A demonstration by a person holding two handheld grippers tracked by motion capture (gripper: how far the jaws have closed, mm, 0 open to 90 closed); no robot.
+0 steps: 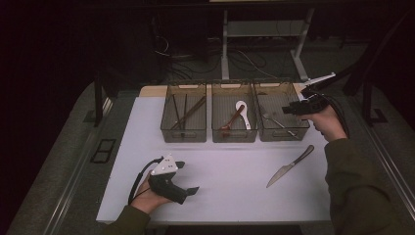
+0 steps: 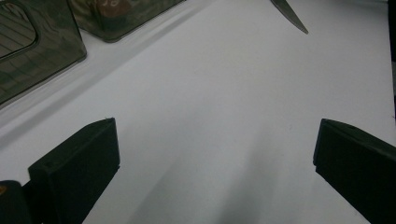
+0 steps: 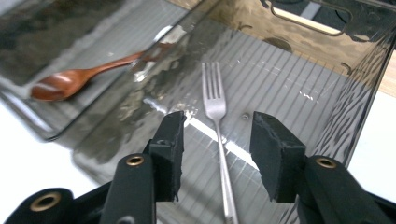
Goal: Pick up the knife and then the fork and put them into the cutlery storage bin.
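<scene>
With the fork (image 3: 215,100) lying free in the rt bin (image 1: 282,134) below the part-open, empty right gripper (image 3: 217,140), jaws should be lifted clear w/o clipping the bin wall.

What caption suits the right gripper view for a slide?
Right gripper open above a fork lying in a tinted plastic bin.

chopsticks (image 1: 183,111) in left bin, wooden spoon (image 1: 231,122) and white spoon (image 1: 242,112) in middle bin, knife (image 1: 289,166) on table
</scene>
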